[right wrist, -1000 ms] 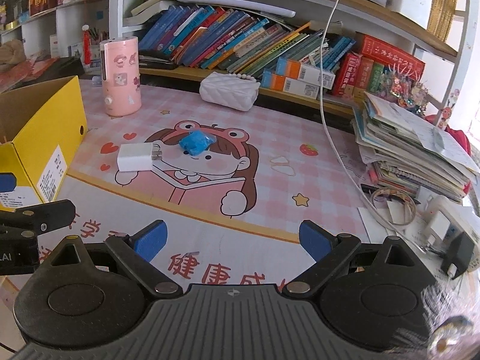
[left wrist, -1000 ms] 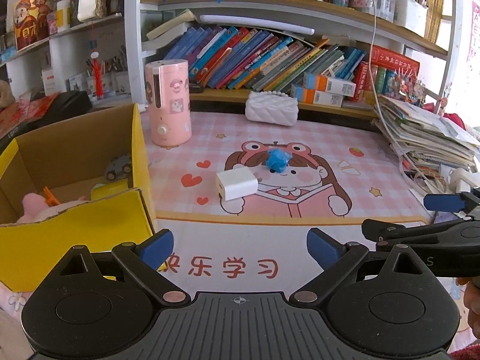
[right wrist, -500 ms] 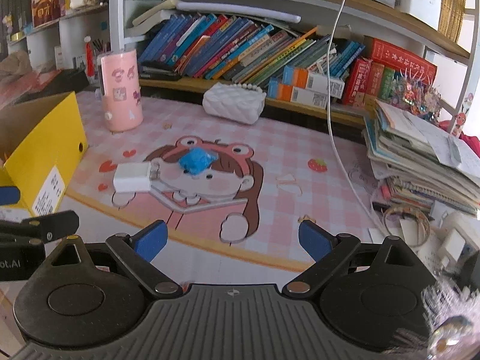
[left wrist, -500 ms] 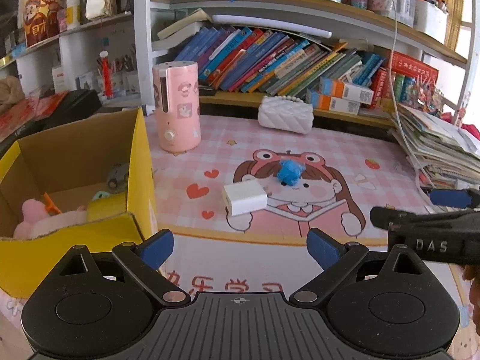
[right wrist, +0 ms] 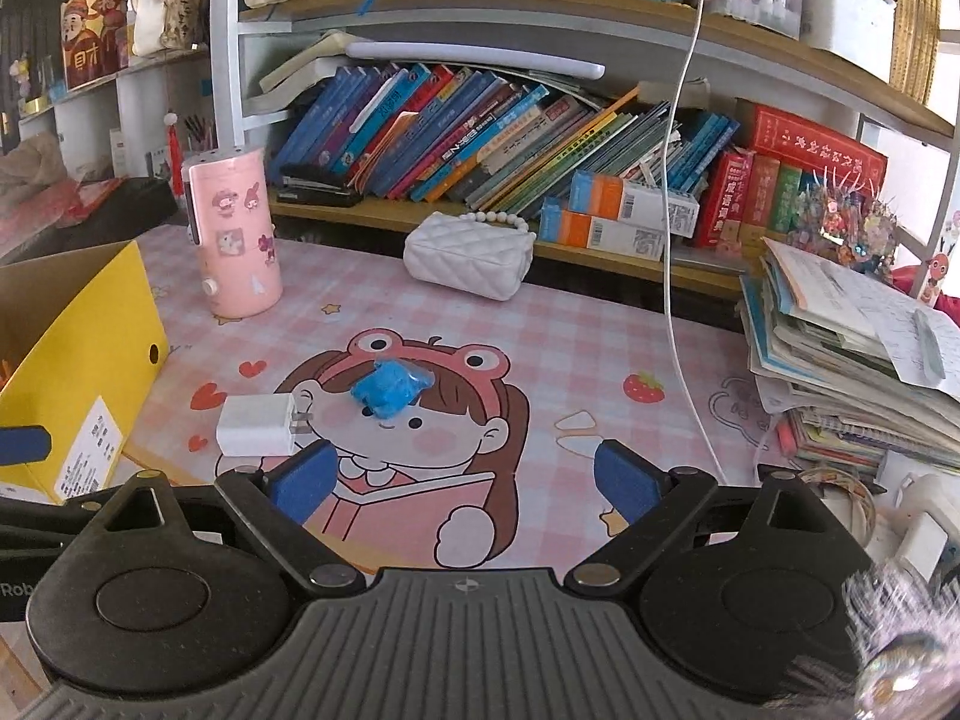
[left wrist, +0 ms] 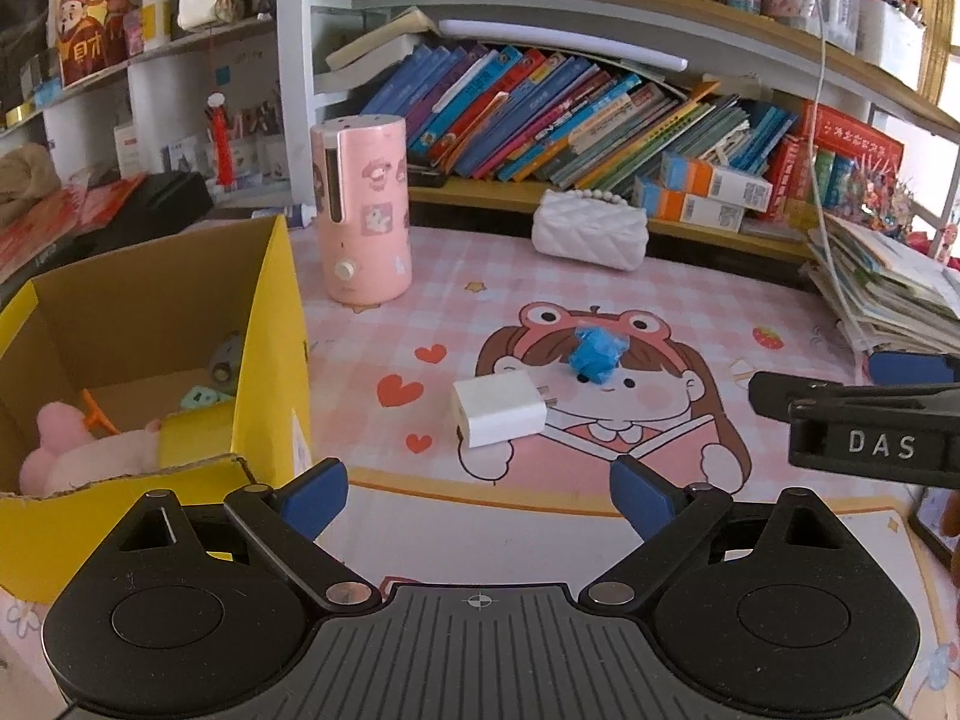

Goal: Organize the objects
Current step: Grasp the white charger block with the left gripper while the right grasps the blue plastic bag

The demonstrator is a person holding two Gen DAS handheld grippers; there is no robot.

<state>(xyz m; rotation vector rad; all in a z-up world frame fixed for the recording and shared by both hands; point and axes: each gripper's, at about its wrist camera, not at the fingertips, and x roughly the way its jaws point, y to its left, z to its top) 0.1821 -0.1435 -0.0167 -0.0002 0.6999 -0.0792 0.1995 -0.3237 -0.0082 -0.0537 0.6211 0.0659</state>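
A white plug charger (left wrist: 499,411) lies on the pink cartoon desk mat (left wrist: 660,312), with a small blue toy (left wrist: 593,352) just behind it to the right. Both also show in the right wrist view: charger (right wrist: 257,434), blue toy (right wrist: 390,388). My left gripper (left wrist: 478,498) is open and empty, a short way in front of the charger. My right gripper (right wrist: 463,477) is open and empty, in front of the blue toy. An open yellow cardboard box (left wrist: 273,324) at the left holds a pink plush (left wrist: 66,450) and small items.
A pink cylinder appliance (left wrist: 363,210) and a white quilted purse (left wrist: 589,229) stand at the mat's back. A book stack (right wrist: 852,360) sits at the right, with a white cable (right wrist: 678,240) hanging down. Bookshelves line the back.
Both grippers have moved forward toward the charger and blue toy, which now look nearer. The right gripper's fingers have risen in the left wrist view. Nothing was grasped.
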